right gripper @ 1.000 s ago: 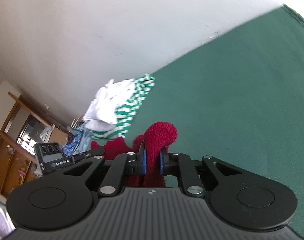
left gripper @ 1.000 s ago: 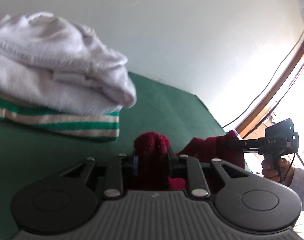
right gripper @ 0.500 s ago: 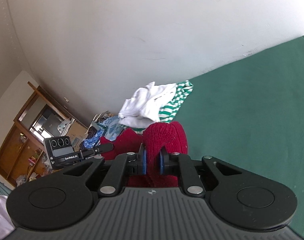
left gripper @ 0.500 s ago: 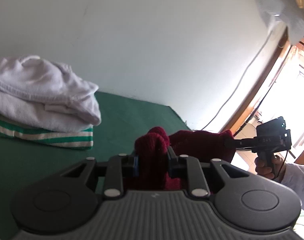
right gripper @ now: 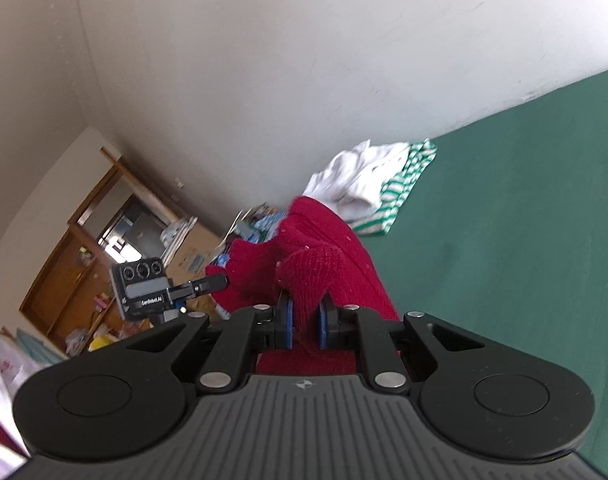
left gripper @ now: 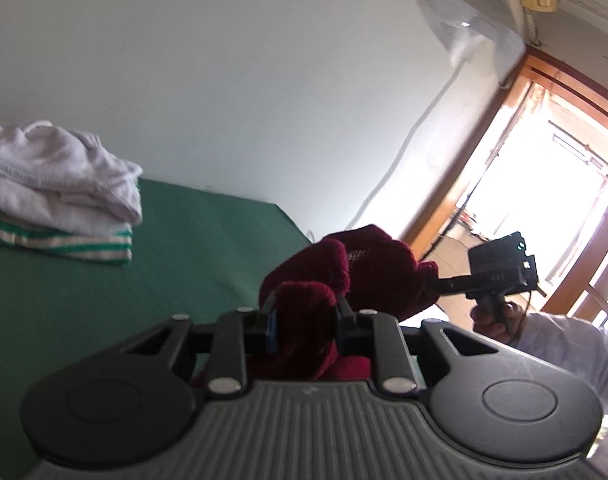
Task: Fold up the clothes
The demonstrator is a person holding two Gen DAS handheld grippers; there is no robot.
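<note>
Red knit garment (left gripper: 367,276) is stretched between left gripper (left gripper: 304,322) and right gripper (right gripper: 304,324), both jaws clamped on it

The dark red knitted garment (right gripper: 327,248) drops out of sight behind the right gripper's black body (right gripper: 304,412), so its lower part is hidden. Left of the garment, the small clutter on the brown wooden cabinet (right gripper: 70,280) is too blurred to identify.
</note>
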